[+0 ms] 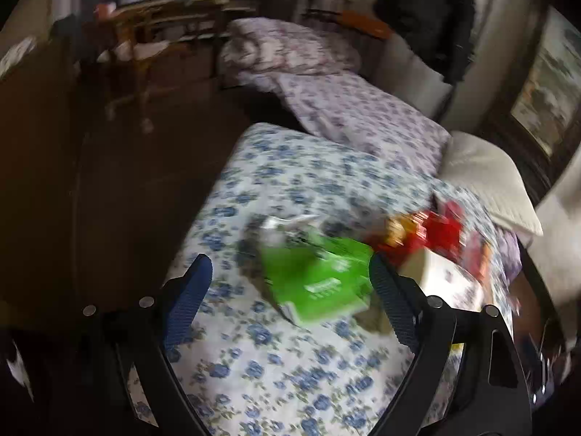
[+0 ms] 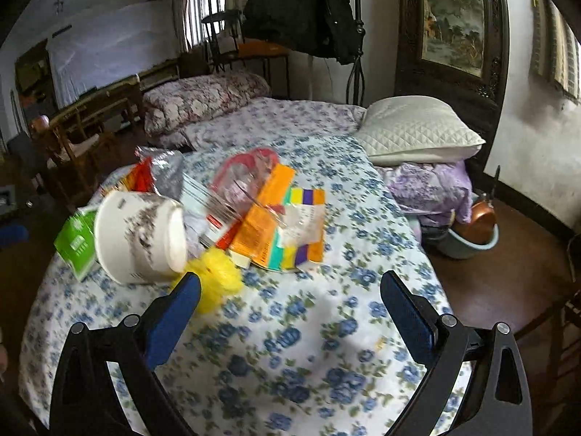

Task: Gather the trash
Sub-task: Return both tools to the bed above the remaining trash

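Bed, blue-flowered sheet, bearing one heap of trash toward its near left part in the right wrist view. Heap contents: green carton at the left edge; white paper cup lying on its side, touching the carton; yellow crumpled piece just below the cup; orange wrapper with striped wrapper overlapping it at the right; clear plastic packet with red edging on top; silver foil bag and a red-orange packet at the back. Left tongs: jaws wide apart, nothing between the pads; green carton lies just ahead, nearer the right-hand finger, with white cup and red wrappers beyond that finger; view blurred. Right tongs: jaws wide apart, empty, over bare sheet; heap lies ahead and to the left, the yellow piece just beside the left-hand finger. White pillow at the far right of the bed, well apart from the heap.
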Demonstrator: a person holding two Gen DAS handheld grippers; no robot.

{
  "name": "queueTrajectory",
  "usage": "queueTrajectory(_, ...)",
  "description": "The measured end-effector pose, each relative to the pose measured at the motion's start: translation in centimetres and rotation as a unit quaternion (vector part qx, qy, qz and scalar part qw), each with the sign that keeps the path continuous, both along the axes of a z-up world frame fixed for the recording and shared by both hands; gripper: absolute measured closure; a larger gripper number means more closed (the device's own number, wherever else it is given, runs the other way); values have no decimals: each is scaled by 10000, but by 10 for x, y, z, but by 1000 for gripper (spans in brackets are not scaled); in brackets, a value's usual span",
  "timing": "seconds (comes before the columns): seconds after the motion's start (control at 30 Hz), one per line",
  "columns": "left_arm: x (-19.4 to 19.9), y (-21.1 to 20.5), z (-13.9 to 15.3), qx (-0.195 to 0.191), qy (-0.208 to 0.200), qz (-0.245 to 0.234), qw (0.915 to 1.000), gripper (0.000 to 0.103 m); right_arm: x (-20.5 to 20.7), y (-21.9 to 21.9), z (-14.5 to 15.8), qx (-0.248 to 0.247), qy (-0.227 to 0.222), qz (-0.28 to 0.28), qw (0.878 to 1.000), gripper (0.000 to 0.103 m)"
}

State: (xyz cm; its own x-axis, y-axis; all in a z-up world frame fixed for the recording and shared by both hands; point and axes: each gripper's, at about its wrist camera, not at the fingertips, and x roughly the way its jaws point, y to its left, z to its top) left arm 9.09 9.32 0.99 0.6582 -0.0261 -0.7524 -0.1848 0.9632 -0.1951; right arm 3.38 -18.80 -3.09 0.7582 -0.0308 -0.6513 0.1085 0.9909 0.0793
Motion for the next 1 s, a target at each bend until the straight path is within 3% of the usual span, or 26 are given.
queueTrajectory(0.13,10,14,-16,-408,307,155,9986,17,-8,-5,-8,-11,-31,-37,10000,6)
queueTrajectory(0.27,14,10,-21,-731,361,47,9967,17,-14,-11,-12,365,83,44,9993,6)
queueTrajectory(0.4,22,-8,-21,-642,302,-77,9975,15,-16,-12,-7,685,20,108,9976,6)
queueTrajectory(0.53,33,-25,-35,-472,561,-222,9971,15,-17,-8,-5,600,0,170,9981,6)
queueTrajectory(0.8,53,-31,-52,-314,750,-71,9967,15,-15,-4,-8,515,50,192,9985,6)
queueTrajectory(0.93,64,-21,-62,-692,992,7,9927,20,-13,-3,-12,426,98,147,9989,6)
queueTrajectory(1.0,63,-21,-61,-678,998,-71,9927,25,-13,-3,-13,393,107,134,9991,6)
